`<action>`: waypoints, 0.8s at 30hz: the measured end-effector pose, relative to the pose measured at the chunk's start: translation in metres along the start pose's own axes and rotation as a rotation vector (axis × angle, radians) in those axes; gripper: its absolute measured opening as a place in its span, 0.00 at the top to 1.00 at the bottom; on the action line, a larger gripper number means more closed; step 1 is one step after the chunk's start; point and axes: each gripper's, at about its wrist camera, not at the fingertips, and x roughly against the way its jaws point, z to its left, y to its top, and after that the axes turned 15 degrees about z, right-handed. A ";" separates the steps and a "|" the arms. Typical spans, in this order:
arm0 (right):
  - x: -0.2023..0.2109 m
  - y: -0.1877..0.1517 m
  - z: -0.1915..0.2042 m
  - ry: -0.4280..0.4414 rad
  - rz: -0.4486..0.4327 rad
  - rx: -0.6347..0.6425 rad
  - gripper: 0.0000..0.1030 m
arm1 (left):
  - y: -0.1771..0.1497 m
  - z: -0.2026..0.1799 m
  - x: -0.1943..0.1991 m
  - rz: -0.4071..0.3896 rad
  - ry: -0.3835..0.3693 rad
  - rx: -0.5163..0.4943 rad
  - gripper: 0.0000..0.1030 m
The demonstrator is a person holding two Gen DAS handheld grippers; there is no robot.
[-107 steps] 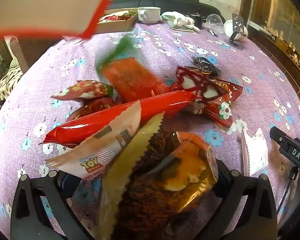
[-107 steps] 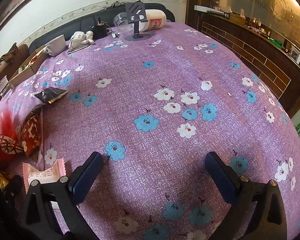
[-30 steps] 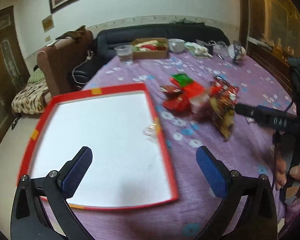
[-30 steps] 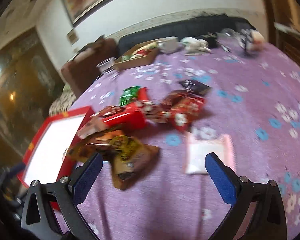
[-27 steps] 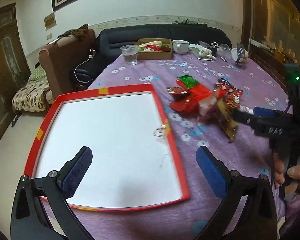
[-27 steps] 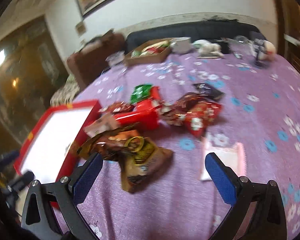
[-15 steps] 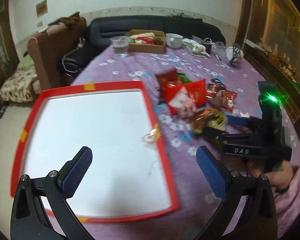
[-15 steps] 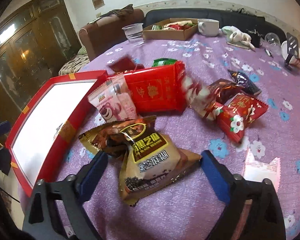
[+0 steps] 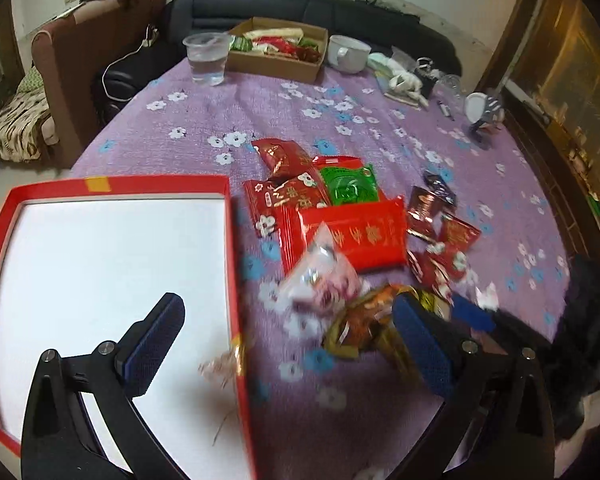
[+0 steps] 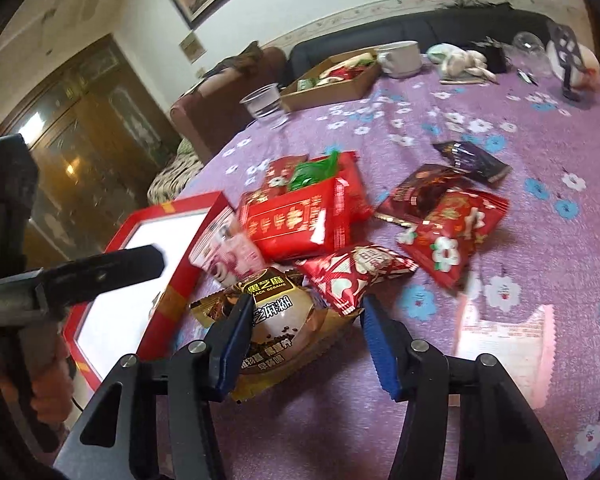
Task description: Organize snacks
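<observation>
Snacks (image 9: 352,232) heaped beside red tray (image 9: 232,264), seemingly bare; both jaws apart, sesame packet (image 10: 276,320) between right's.

A heap of snack packets lies just right of the red-rimmed white tray (image 9: 228,240). A large red packet (image 10: 296,216) sits on top, with a green one (image 9: 350,186) behind it. A brown sesame packet (image 10: 276,320) lies nearest. A pink wrapper (image 10: 504,336) lies flat, apart to the right.
</observation>
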 end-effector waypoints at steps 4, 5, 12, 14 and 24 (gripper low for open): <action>0.002 -0.001 -0.006 0.012 0.011 -0.031 0.47 | 0.012 -0.008 -0.010 0.026 -0.018 -0.005 0.01; 0.002 0.000 -0.008 0.013 0.011 -0.043 0.47 | 0.013 -0.012 -0.013 0.035 -0.025 -0.027 0.06; 0.002 0.000 -0.039 0.183 0.085 -0.186 0.43 | 0.014 -0.020 -0.032 0.126 -0.060 -0.074 0.30; 0.000 -0.001 -0.040 0.227 0.104 -0.191 0.41 | 0.015 -0.015 -0.032 0.137 -0.077 -0.068 0.30; -0.005 -0.003 -0.016 0.189 0.116 -0.105 0.24 | 0.015 -0.007 -0.033 0.161 -0.157 -0.095 0.31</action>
